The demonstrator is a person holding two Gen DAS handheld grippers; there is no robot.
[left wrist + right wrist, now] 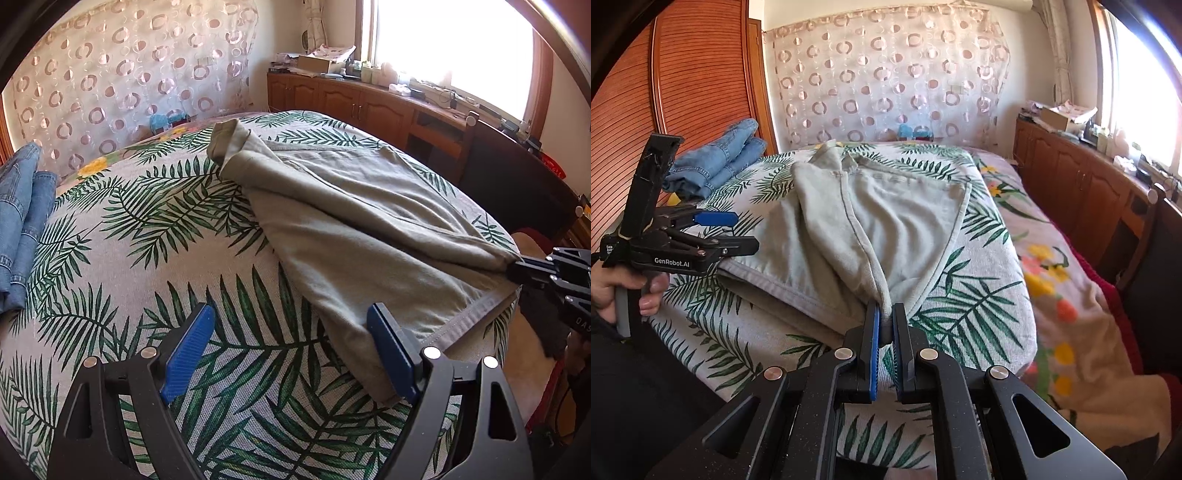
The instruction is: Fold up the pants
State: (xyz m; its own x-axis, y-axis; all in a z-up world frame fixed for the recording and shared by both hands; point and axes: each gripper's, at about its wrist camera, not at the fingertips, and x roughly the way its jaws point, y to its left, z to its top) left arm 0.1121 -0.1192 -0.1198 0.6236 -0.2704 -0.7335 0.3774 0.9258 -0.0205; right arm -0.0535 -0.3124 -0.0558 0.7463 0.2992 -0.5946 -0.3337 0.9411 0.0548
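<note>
Grey-green pants [354, 206] lie spread on the leaf-print bed cover [155, 236]; they also show in the right wrist view [871, 218]. My left gripper [291, 317] is open and empty, its right finger at the pants' near hem edge. It shows from the side in the right wrist view [738, 232], over the pants' left edge. My right gripper [885, 314] is shut on a bunched corner of the pants at the near edge, pulling the cloth taut. It shows at the right edge of the left wrist view [517, 266].
Folded blue jeans [22, 221] lie at the bed's left side, also in the right wrist view [716, 158]. A wooden cabinet [1082, 184] with clutter runs along the right under the window. A dark chair [517, 184] stands by the bed. A circle-pattern curtain hangs behind.
</note>
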